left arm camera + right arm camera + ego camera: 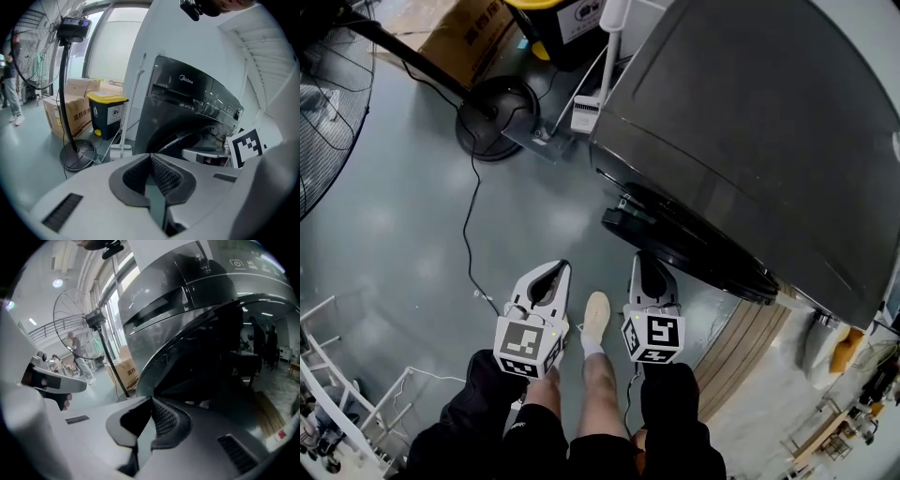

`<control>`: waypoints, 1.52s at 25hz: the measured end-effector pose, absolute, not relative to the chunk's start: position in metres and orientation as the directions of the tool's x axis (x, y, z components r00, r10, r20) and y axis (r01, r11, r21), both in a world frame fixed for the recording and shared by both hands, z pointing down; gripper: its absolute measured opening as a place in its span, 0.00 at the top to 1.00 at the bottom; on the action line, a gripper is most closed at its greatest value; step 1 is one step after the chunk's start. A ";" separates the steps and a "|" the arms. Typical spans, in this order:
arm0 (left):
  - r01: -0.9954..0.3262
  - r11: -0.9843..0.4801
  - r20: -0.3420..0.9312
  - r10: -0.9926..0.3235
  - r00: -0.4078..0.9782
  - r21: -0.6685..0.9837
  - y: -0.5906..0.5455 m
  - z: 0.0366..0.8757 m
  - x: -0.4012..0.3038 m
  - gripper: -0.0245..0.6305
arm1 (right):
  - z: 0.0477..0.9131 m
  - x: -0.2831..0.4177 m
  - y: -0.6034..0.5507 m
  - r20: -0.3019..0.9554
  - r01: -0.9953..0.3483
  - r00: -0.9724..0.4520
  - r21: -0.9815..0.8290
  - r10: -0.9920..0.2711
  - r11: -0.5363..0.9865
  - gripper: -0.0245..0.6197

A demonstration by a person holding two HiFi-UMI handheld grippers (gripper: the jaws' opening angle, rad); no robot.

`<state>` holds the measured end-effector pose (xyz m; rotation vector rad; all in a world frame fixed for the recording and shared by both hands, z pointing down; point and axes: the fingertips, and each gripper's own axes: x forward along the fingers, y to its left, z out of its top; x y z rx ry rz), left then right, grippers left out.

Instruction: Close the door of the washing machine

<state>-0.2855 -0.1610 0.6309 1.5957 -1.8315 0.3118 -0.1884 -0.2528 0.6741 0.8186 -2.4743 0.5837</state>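
Note:
The dark grey washing machine (750, 122) fills the upper right of the head view. Its round door (694, 246) stands ajar, swung a little out from the front. My right gripper (640, 258) is shut and empty, with its tip right below the door's rim. In the right gripper view the door (187, 357) looms close ahead of the closed jaws (151, 399). My left gripper (561, 267) is beside it to the left, over the floor, shut with nothing in it. In the left gripper view the machine (187, 108) and its door (187, 137) lie ahead and to the right.
A standing fan's round base (497, 117) and its cable (469, 225) lie on the floor at upper left. A cardboard box (455, 33), a yellow-lidded bin (108, 115) and a broom (586, 112) stand behind. A wire rack (328, 375) is at lower left, wooden boards (741, 356) at lower right.

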 end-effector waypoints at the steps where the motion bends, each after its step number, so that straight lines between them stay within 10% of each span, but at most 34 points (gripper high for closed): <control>1: -0.943 0.221 0.625 -0.780 -0.019 0.248 -0.163 0.632 -0.285 0.93 | 0.674 -0.188 -0.257 0.548 -0.639 -0.712 -0.244 -0.440 0.730 0.94; 38: -0.979 0.105 0.517 -0.856 0.000 0.173 -0.157 0.501 -0.274 0.93 | 0.537 -0.163 -0.236 0.445 -0.637 -0.726 -0.150 -0.524 0.756 0.94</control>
